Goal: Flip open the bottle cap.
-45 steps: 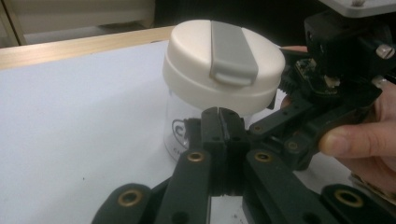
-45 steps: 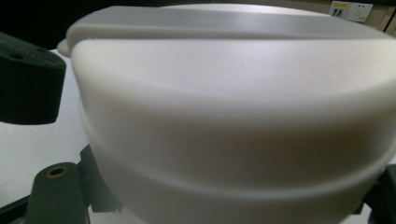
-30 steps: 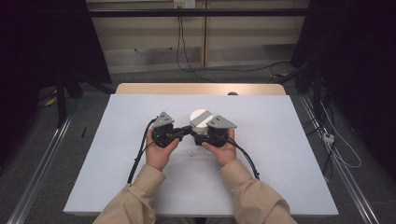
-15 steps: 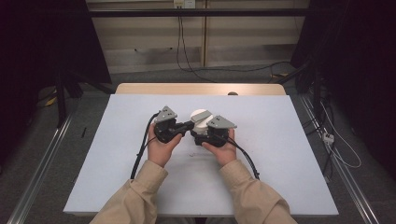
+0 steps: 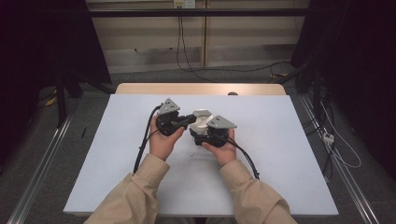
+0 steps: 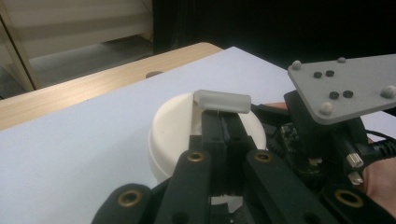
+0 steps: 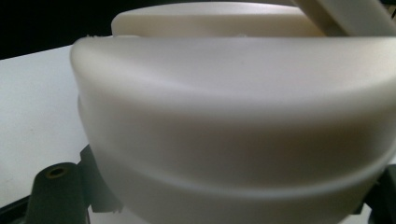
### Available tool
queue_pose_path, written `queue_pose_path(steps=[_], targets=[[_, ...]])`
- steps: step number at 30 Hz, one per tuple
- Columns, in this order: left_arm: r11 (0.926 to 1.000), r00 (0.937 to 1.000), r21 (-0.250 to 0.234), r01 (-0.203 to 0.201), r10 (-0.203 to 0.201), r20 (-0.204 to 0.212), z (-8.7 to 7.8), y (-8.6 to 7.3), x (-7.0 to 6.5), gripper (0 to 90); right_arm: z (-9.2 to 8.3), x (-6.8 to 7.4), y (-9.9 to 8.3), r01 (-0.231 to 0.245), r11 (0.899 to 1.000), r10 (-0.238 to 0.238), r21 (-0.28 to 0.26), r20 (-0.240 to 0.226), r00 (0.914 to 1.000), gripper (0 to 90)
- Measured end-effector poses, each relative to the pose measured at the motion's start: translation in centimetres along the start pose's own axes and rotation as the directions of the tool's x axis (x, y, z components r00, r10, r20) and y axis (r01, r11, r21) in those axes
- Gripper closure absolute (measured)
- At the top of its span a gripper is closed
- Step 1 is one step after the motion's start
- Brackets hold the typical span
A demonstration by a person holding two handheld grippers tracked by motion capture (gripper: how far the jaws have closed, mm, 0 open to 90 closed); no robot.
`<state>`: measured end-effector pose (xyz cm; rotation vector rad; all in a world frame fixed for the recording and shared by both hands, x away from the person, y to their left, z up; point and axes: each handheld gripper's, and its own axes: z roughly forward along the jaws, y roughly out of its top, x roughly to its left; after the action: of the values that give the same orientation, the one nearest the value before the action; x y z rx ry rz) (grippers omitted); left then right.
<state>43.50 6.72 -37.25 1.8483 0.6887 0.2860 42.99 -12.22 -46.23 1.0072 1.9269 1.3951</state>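
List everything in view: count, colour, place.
round container: 1, cream white, table centre, between the two tongs
tab: 1, translucent white, above the container's top, pinched at the left tongs' tips
table: 1, white top with a wooden far edge, centre of the high view
cables: several, black, floor and back wall
left tongs: 1, black, shut on the tab
right tongs: 1, black with a grey plate, a jaw either side of the container
hands: 2, beige sleeves, near edge

I see the tub (image 5: 200, 120) mid-table (image 5: 280, 154), nearer the far edge, with my left gripper (image 5: 187, 120) left of it and my right gripper (image 5: 201, 133) before it.
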Motion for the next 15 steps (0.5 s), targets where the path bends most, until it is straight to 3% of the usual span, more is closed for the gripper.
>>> queue_pose_path(steps=[15], targets=[[0.9998, 0.9998, 0.003, -0.019, 0.019, -0.004, 0.9, 1.2, -0.2, 90.0, 0.0, 0.0, 0.0, -0.001, 1.000, 0.001, -0.001, 0.001, 1.0000, 18.6]])
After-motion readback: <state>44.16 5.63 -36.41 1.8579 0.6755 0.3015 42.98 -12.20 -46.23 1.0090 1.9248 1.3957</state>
